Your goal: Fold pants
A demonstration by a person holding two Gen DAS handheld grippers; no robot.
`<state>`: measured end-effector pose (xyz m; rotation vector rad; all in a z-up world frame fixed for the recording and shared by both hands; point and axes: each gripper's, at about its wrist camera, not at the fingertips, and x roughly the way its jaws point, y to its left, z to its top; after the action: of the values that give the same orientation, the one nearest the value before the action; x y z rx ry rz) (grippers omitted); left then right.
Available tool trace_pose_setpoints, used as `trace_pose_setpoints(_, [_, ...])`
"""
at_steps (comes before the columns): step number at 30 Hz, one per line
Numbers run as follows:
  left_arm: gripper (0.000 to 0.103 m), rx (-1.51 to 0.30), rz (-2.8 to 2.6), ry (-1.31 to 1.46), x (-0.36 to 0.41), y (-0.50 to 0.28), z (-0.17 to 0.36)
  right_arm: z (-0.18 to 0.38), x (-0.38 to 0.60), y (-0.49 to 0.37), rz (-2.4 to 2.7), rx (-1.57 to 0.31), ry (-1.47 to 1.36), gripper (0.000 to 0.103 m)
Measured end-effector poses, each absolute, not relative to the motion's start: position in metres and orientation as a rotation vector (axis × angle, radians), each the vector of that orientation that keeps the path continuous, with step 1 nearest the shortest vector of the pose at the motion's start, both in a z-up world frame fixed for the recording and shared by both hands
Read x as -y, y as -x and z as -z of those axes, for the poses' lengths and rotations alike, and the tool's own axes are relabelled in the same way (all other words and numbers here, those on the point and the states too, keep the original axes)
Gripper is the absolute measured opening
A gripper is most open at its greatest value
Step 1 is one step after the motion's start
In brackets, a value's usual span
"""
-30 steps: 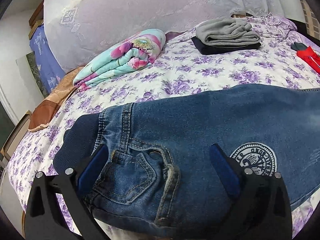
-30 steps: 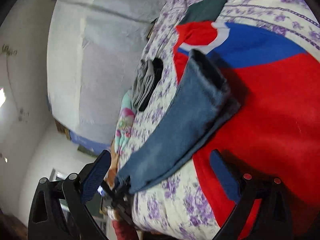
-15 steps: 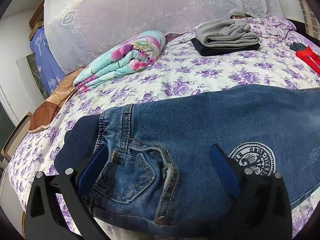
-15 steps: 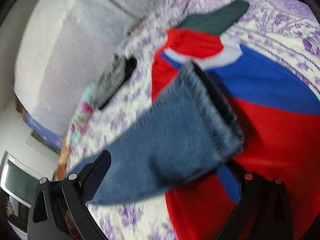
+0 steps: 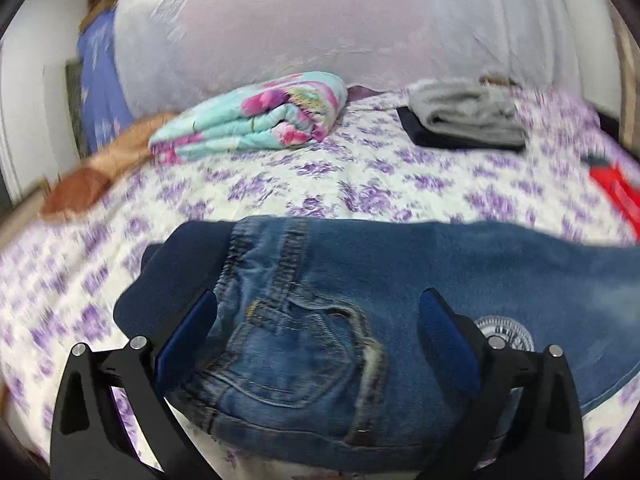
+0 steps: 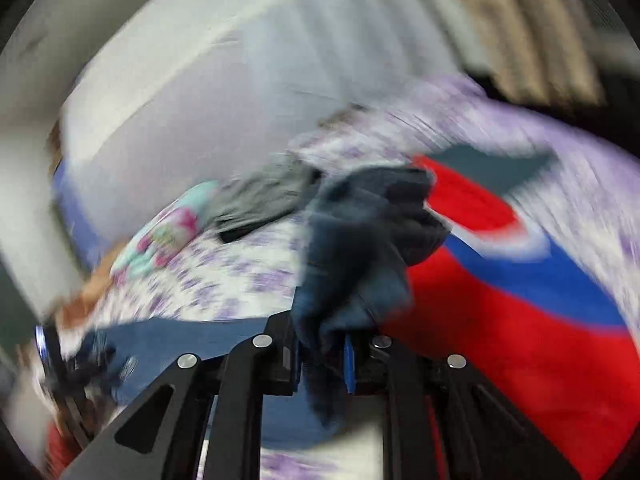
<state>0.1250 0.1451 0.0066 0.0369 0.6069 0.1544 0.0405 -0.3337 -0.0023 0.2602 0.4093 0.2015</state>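
Observation:
Blue denim jeans (image 5: 360, 304) lie across the purple-flowered bed, waistband and pocket toward me in the left wrist view. My left gripper (image 5: 316, 328) is open, its blue pads on either side of the waist area, just above the cloth. In the blurred right wrist view my right gripper (image 6: 322, 356) is shut on the jeans' leg end (image 6: 360, 240), which is bunched and lifted off the bed. The rest of the jeans (image 6: 208, 340) stretches away to the left.
A folded floral blanket (image 5: 256, 120) and a folded grey and dark stack (image 5: 464, 120) lie at the back of the bed (image 5: 280, 176). A red, white and blue garment (image 6: 520, 280) lies to the right, under the leg end. A pale headboard stands behind.
My right gripper has closed on the leg end and lifted it, swinging the view. My left gripper stayed open over the waist and shifted slightly.

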Motion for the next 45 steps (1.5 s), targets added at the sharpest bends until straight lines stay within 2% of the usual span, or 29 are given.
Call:
trace_pose_setpoints(3, [0.099, -0.605, -0.078, 0.110, -0.167, -0.123, -0.009, -0.015, 0.248, -0.028, -0.276, -0.352, 0.008, 0.016])
trace_pose_setpoints(6, [0.099, -0.588, -0.036, 0.177, -0.176, -0.119, -0.009, -0.002, 0.168, -0.023, -0.382, -0.363, 0.224, 0.017])
trace_pose_setpoints(7, [0.099, -0.588, -0.034, 0.179, -0.175, -0.119, -0.008, 0.009, 0.145, -0.027, -0.397, -0.404, 0.305, 0.021])
trace_pose_setpoints(9, [0.099, -0.589, -0.038, 0.168, -0.173, -0.120, -0.008, 0.056, 0.095, -0.047, -0.444, -0.588, 0.540, 0.038])
trace_pose_setpoints(10, [0.099, -0.589, -0.041, 0.162, -0.172, -0.120, -0.008, 0.079, 0.083, -0.052, -0.428, -0.627, 0.625, 0.038])
trace_pose_setpoints(11, [0.099, -0.588, -0.039, 0.162, -0.173, -0.119, -0.008, 0.078, 0.078, -0.044, -0.393, -0.571, 0.675, 0.040])
trace_pose_setpoints(13, [0.099, -0.583, -0.029, 0.176, -0.175, -0.118, -0.008, 0.068, 0.080, -0.039, -0.400, -0.583, 0.675, 0.057])
trace_pose_setpoints(14, [0.099, -0.580, -0.024, 0.185, -0.176, -0.117, -0.009, 0.061, 0.087, -0.038, -0.437, -0.594, 0.632, 0.070])
trace_pose_setpoints(17, [0.099, -0.568, -0.002, 0.216, -0.181, -0.115, -0.010, 0.030, 0.112, -0.026, -0.576, -0.591, 0.463, 0.071])
trace_pose_setpoints(19, [0.099, -0.563, 0.004, 0.229, -0.183, -0.113, -0.010, 0.000, 0.132, -0.026, -0.589, -0.543, 0.344, 0.076])
trace_pose_setpoints(21, [0.099, -0.563, 0.004, 0.227, -0.183, -0.114, -0.010, -0.021, 0.145, -0.038, -0.483, -0.451, 0.298, 0.098])
trace_pose_setpoints(22, [0.099, -0.563, 0.003, 0.222, -0.183, -0.114, -0.010, -0.022, 0.149, -0.047, -0.406, -0.426, 0.304, 0.100])
trace_pose_setpoints(24, [0.099, -0.566, 0.002, 0.221, -0.184, -0.115, -0.010, -0.005, 0.142, -0.081, -0.319, -0.510, 0.344, 0.100])
trace_pose_setpoints(26, [0.099, -0.567, 0.000, 0.220, -0.184, -0.115, -0.009, 0.042, 0.128, -0.117, -0.355, -0.747, 0.393, 0.100])
trace_pose_setpoints(27, [0.099, -0.567, -0.005, 0.219, -0.184, -0.115, -0.009, 0.062, 0.127, -0.123, -0.374, -0.733, 0.386, 0.100])
trace_pose_setpoints(28, [0.099, -0.570, -0.001, 0.224, -0.185, -0.116, -0.008, 0.059, 0.131, -0.126, -0.389, -0.731, 0.359, 0.100])
trace_pose_setpoints(30, [0.099, -0.570, 0.000, 0.227, -0.185, -0.115, -0.008, 0.046, 0.144, -0.125, -0.417, -0.746, 0.289, 0.099])
trace_pose_setpoints(35, [0.099, -0.570, 0.000, 0.226, -0.185, -0.115, -0.008, 0.004, 0.173, -0.071, -0.450, -0.565, 0.172, 0.100])
trace_pose_setpoints(37, [0.099, -0.568, 0.010, 0.235, -0.187, -0.114, -0.008, 0.016, 0.179, -0.066, -0.495, -0.621, 0.153, 0.100])
trace_pose_setpoints(39, [0.098, -0.576, 0.036, 0.265, -0.191, -0.111, -0.009, 0.057, 0.176, -0.079, -0.539, -0.763, 0.180, 0.100])
trace_pose_setpoints(40, [0.098, -0.592, 0.066, 0.304, -0.197, -0.107, -0.008, 0.070, 0.173, -0.078, -0.531, -0.762, 0.228, 0.100])
trace_pose_setpoints(45, [0.098, -0.660, 0.174, 0.409, -0.222, -0.068, -0.015, 0.033, 0.191, -0.059, -0.625, -0.646, 0.137, 0.100])
